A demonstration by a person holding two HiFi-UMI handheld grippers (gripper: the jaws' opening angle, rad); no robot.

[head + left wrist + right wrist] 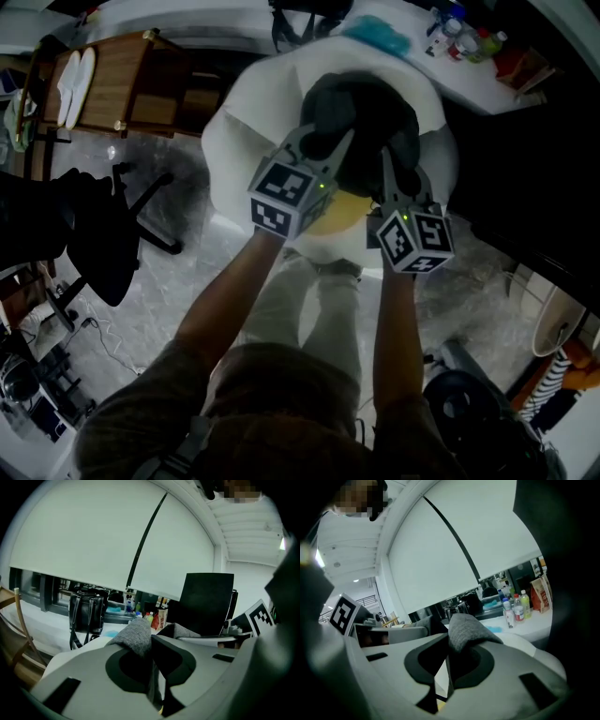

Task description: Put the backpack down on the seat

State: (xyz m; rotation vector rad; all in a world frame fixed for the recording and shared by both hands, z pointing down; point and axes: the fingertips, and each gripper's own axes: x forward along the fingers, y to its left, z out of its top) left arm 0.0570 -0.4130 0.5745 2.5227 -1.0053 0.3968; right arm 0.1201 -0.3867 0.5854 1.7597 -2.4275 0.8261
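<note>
Left gripper (337, 145) and right gripper (386, 159) each pinch the dark backpack's (361, 103) fabric over the white seat (234, 131).

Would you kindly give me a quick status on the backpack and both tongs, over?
Left tongs shut on backpack fabric; right tongs likewise. Backpack hangs over the white seat, touchdown not confirmed. Nothing seen blocking the seat.

The woven-fabric backpack (361, 122) is dark grey; the rounded seat (239, 131) is white, with a yellow patch (333, 214) at its near edge. The pale grey left gripper (328, 150) and right gripper (396, 173) bear black-and-white square-patterned cubes, each with a green light. The floor (178, 281) is grey and marble-veined. A turquoise cloth (380, 36) lies on the white desk (469, 80).
</note>
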